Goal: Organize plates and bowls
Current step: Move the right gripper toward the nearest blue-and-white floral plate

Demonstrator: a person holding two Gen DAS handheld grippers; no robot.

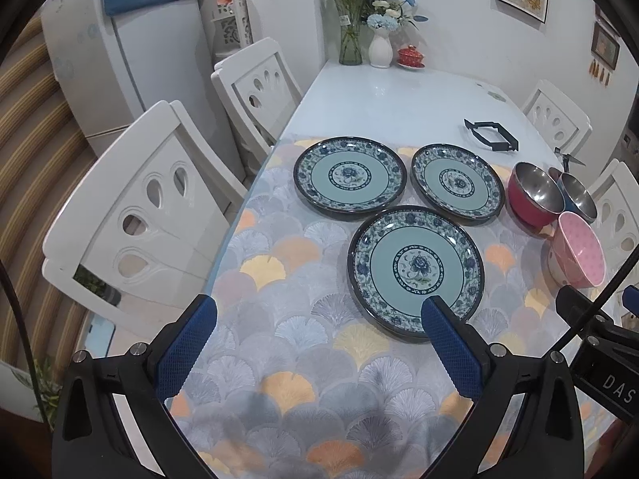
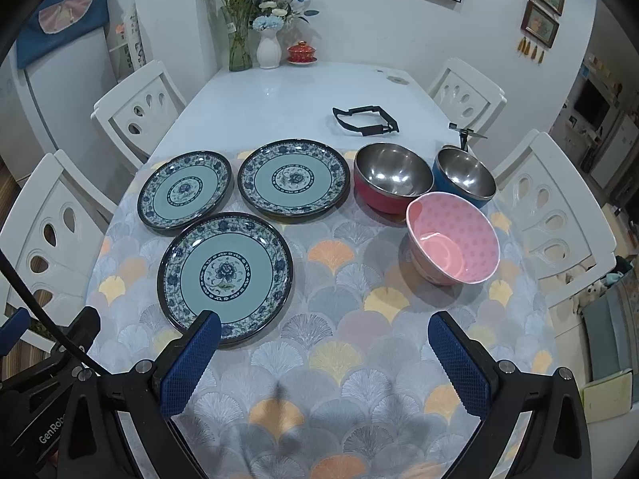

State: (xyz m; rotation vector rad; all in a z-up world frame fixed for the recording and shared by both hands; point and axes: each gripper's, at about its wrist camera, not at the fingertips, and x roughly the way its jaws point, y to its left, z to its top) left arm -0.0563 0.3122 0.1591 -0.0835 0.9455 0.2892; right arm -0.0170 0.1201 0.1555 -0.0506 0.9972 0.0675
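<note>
Three blue-patterned plates lie flat and apart on the patterned cloth: a near plate [image 1: 415,271] [image 2: 225,275], a far left plate [image 1: 349,175] [image 2: 184,193] and a far right plate [image 1: 457,184] [image 2: 293,177]. To their right stand a red steel bowl [image 1: 533,193] [image 2: 393,177], a blue steel bowl [image 1: 577,195] [image 2: 465,177] and a pink bowl [image 1: 579,255] [image 2: 453,239]. My left gripper [image 1: 319,311] is open and empty above the cloth, near the near plate. My right gripper [image 2: 324,327] is open and empty, in front of the pink bowl.
A white table [image 2: 287,95] carries a black frame-like object [image 1: 491,135] [image 2: 365,119], two flower vases [image 2: 255,44] and a red lidded cup [image 2: 301,52] at the far end. White chairs [image 1: 147,207] [image 2: 555,215] flank both sides. A fridge [image 1: 120,60] stands at the left.
</note>
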